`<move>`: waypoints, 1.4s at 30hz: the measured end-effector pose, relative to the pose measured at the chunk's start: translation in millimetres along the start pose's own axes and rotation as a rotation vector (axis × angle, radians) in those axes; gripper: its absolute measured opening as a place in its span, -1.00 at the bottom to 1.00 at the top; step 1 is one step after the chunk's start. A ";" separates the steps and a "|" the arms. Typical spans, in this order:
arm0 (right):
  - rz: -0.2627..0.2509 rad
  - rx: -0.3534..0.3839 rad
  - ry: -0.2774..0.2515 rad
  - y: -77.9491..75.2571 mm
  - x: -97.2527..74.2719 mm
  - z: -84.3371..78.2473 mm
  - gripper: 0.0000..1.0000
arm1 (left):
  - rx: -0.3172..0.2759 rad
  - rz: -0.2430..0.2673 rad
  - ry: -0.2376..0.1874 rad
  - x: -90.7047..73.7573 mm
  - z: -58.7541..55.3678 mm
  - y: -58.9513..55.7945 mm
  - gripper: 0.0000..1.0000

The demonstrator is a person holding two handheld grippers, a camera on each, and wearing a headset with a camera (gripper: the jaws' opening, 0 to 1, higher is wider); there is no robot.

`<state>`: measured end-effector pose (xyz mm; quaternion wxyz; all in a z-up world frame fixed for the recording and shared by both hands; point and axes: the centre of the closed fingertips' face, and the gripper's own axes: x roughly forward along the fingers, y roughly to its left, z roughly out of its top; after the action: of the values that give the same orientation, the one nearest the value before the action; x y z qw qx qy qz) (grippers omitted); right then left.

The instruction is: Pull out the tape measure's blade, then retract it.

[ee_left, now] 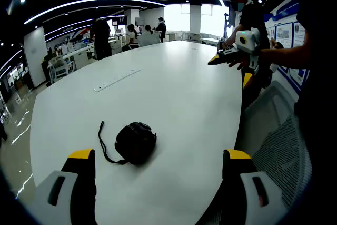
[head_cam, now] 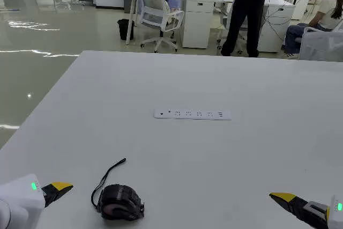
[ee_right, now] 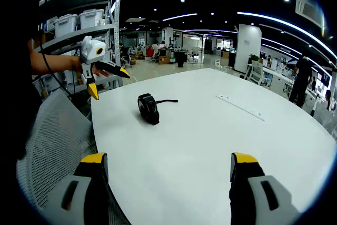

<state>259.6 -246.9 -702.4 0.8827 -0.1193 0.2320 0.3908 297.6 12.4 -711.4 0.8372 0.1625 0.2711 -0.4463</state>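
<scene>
Black tape measure [head_cam: 121, 202] lies loose on the table [head_cam: 214, 79], no blade out. Left hand-held gripper [ee_left: 159, 156] is near its left, right hand-held gripper [ee_right: 168, 157] well apart on its right; both have jaws apart and are empty. Risk: the unpinned case slides when the blade is pulled, or the jaws catch its strap [head_cam: 107, 172].

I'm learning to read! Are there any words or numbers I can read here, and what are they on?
No text here can be read.
Tape measure: black case, no label legible.
Power strip: marks too small to read.
Wall posters: print too blurred.
</scene>
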 end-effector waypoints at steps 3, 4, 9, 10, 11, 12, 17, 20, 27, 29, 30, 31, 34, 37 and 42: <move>-0.001 -0.002 0.001 0.0 0.2 -0.5 0.99 | 0.004 0.002 0.003 0.1 -0.5 0.6 0.98; 0.001 -0.001 0.000 0.2 0.3 -0.3 0.99 | 0.004 0.001 0.003 0.1 -0.7 0.5 0.98; 0.003 -0.003 -0.001 0.4 0.8 -0.6 0.99 | 0.004 0.000 0.003 0.3 -0.7 0.3 0.98; 0.003 -0.002 0.000 0.5 0.9 -0.9 0.99 | 0.008 0.000 0.003 0.3 -0.3 0.4 0.98; 0.004 -0.002 -0.001 0.7 1.0 -1.0 0.99 | 0.008 0.000 0.003 0.3 -0.3 0.6 0.98; 0.006 -0.001 -0.002 1.0 1.3 -0.9 0.98 | 0.009 0.001 0.002 0.3 -0.1 0.9 0.98; 0.011 -0.002 -0.007 0.8 2.1 0.5 0.96 | 0.016 0.001 0.004 0.9 -1.3 2.5 0.96; 0.014 -0.008 -0.009 -0.7 2.8 0.8 0.95 | 0.020 -0.007 0.003 1.8 -1.6 2.3 0.94; 0.037 -0.027 -0.008 -3.4 6.8 2.8 0.87 | 0.053 -0.027 0.025 6.2 -3.9 5.4 0.88; 0.049 -0.039 -0.006 -3.8 8.6 3.6 0.80 | 0.060 -0.033 0.032 7.8 -4.3 6.8 0.85; 0.055 -0.041 -0.003 -4.4 10.3 3.9 0.78 | 0.067 -0.039 0.039 9.2 -4.9 7.7 0.84; 0.057 -0.045 -0.002 -5.0 11.6 4.3 0.78 | 0.076 -0.042 0.042 10.1 -5.4 8.7 0.80; 0.068 -0.058 -0.001 -7.4 16.1 5.6 0.75 | 0.099 -0.051 0.055 13.4 -6.2 12.1 0.75; 0.083 -0.074 -0.001 -9.2 21.6 7.8 0.71 | 0.115 -0.061 0.069 17.0 -5.4 14.4 0.71; 0.104 -0.096 -0.004 -12.6 31.0 10.6 0.64 | 0.139 -0.080 0.096 22.8 -8.0 18.7 0.66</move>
<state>290.6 -231.4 -708.5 0.8550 -0.1484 0.2170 0.4470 321.2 11.7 -730.9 0.7915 0.2305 0.2853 -0.4889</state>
